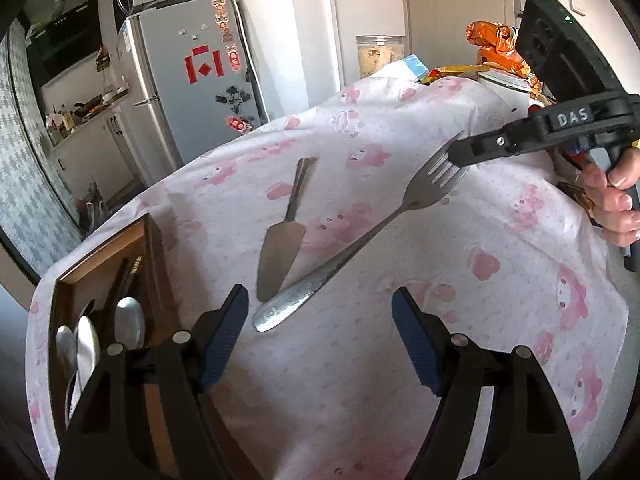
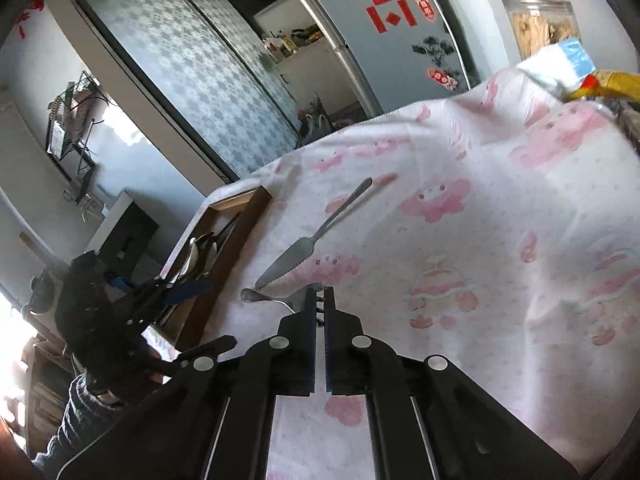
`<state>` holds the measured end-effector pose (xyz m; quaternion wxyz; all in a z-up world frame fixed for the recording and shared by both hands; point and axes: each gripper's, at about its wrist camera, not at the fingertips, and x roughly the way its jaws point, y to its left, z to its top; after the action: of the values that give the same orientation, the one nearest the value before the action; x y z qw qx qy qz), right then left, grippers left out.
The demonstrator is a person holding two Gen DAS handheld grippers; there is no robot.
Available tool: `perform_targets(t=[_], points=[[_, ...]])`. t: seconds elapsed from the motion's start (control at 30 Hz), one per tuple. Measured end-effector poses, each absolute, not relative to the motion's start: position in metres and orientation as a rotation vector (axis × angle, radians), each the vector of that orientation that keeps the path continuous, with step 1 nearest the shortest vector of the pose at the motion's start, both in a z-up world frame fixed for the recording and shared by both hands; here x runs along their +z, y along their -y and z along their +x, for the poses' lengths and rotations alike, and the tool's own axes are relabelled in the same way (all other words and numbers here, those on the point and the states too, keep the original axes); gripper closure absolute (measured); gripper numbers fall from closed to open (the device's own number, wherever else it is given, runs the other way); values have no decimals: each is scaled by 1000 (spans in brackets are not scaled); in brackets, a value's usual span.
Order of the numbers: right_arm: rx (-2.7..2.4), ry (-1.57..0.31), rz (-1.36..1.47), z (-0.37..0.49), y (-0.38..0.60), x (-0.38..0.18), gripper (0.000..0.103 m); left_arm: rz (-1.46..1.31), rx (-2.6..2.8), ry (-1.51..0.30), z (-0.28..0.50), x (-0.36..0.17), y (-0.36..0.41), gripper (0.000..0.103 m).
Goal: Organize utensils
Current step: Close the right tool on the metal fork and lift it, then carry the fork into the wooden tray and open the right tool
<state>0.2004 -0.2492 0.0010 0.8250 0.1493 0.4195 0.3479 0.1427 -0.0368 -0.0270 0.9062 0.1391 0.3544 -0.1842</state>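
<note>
Two claws over the cloth-covered surface (image 1: 500,320): right claw (image 1: 454,158) clamped on the fork (image 1: 360,248) tines, handle end low by the cake server (image 1: 280,244); left claw (image 1: 320,320) wide apart, holding nothing. Wooden tray (image 1: 104,248) with spoons (image 1: 86,344) at nine o'clock, against the surface's edge. Bare cloth toward three o'clock.

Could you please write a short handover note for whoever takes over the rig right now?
Right gripper: shut on the tines of the steel fork, handle end low by the cloth.
Left gripper: open, empty, near the fork's handle.
Flat steel cake server: lying on the pink-printed tablecloth.
Done: spoons sit in the wooden tray.
Left: fork and server into the tray.
</note>
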Motion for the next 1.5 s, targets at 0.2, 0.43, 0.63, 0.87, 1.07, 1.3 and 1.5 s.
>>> perform_targets(t=[0.2,0.43,0.63,0.87,1.07,1.3,1.5], points=[[772,-871,333,198,262,10,101,276,-401,-742,153,-31,50,26],[789,-859,381,202,275,13,100,293,-443,-808,168,-50,73,42],[805,-860,398,208,280,13,100,302,-442,-821,175,-54,80,53],[771,-864,403,218,281,14,101,324,-446,-817,172,-53,84,81],[782,-856,383,223,263,27,101,325,-426,-785,156,-34,71,83],[850,-846,345,223,211,48,100,283,-357,-757,134,-10,27,84],[920,-871,341,240,148,52,100,237,-267,-759,131,-1,-27,84]])
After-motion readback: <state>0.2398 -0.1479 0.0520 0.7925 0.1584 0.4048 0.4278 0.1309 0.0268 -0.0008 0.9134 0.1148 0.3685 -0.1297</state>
